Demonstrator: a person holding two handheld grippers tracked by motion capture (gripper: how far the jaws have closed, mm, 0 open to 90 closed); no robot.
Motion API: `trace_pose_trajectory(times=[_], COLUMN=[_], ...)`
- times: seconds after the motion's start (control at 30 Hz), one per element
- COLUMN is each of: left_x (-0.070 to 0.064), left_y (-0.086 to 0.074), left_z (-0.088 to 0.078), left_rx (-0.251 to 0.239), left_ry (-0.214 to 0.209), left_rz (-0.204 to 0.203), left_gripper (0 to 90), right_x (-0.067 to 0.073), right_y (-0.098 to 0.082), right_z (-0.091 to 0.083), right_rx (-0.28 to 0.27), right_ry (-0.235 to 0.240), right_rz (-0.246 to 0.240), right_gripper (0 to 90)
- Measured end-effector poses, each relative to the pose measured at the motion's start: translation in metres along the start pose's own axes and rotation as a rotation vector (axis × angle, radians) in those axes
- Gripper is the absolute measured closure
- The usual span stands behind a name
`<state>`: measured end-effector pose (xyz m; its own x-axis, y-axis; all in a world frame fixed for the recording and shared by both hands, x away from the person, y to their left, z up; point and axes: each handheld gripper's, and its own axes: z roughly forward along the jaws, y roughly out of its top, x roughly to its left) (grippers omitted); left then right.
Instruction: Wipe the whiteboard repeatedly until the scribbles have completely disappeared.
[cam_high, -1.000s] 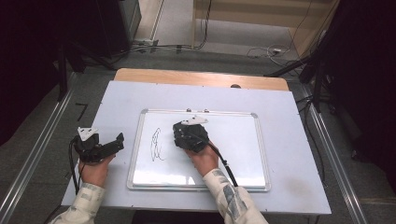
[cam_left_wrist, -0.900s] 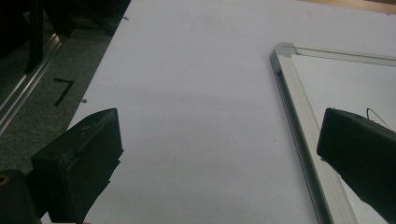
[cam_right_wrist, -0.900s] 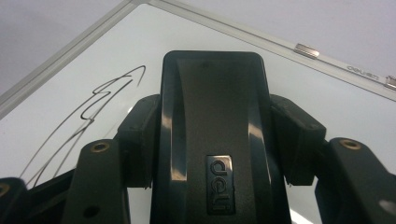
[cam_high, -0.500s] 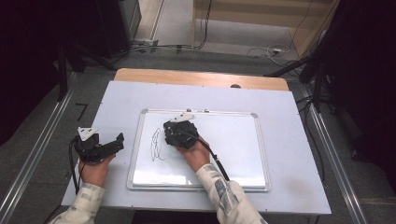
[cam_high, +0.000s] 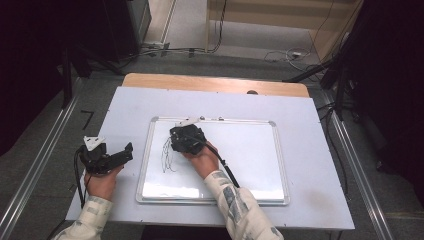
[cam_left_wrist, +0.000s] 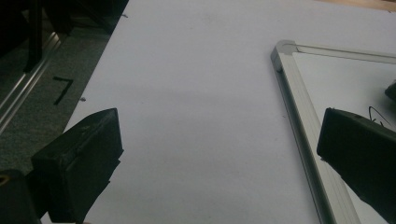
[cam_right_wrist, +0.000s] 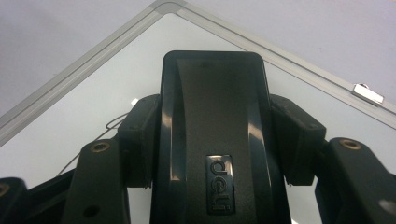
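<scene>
A white whiteboard (cam_high: 250, 155) lies flat on the table, with thin black scribbled lines (cam_high: 167, 157) near its left side. My right gripper (cam_high: 186, 137) is shut on a black whiteboard eraser (cam_right_wrist: 215, 121) and holds it on the board's upper left part, just right of the scribbles. The right gripper view has the eraser clamped between both jaws, with the whiteboard's corner (cam_right_wrist: 163, 7) beyond it. My left gripper (cam_high: 125, 154) rests on the table left of the board, open and holding nothing. Its jaws stand wide apart in the left gripper view (cam_left_wrist: 219, 140), beside the board's frame (cam_left_wrist: 299, 121).
The board sits on a pale table top (cam_high: 300, 115) with a wooden strip (cam_high: 215, 82) along the far edge. A small metal clip (cam_right_wrist: 369, 94) sits on the board's top frame. Cables lie on the floor (cam_high: 280, 52) beyond the table. A metal rail (cam_high: 40, 165) runs along the left.
My right gripper has slid the eraser leftward across the board, closer to the scribbles. The left gripper has stayed where it was.
</scene>
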<state>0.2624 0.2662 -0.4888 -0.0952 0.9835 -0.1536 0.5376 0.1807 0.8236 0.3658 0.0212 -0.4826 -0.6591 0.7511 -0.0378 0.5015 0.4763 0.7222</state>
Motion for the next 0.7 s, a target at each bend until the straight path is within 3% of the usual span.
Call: trace_pose_trajectory(times=[0.27, 0.7], left_x=[0.001, 0.0], left_y=[0.0, 0.0], left_z=[0.0, 0.0], left_rx=[0.001, 0.0], left_ry=[-0.001, -0.002], left_rz=[0.002, 0.001], left_gripper=[0.4, 0.4], right_x=[0.001, -0.001], right_y=[0.002, 0.002], right_z=[0.014, 0.014], right_rx=[0.034, 0.029], right_ry=[-0.002, -0.002], right_rz=[-0.018, 0.002], right_gripper=[38.6, 37.6])
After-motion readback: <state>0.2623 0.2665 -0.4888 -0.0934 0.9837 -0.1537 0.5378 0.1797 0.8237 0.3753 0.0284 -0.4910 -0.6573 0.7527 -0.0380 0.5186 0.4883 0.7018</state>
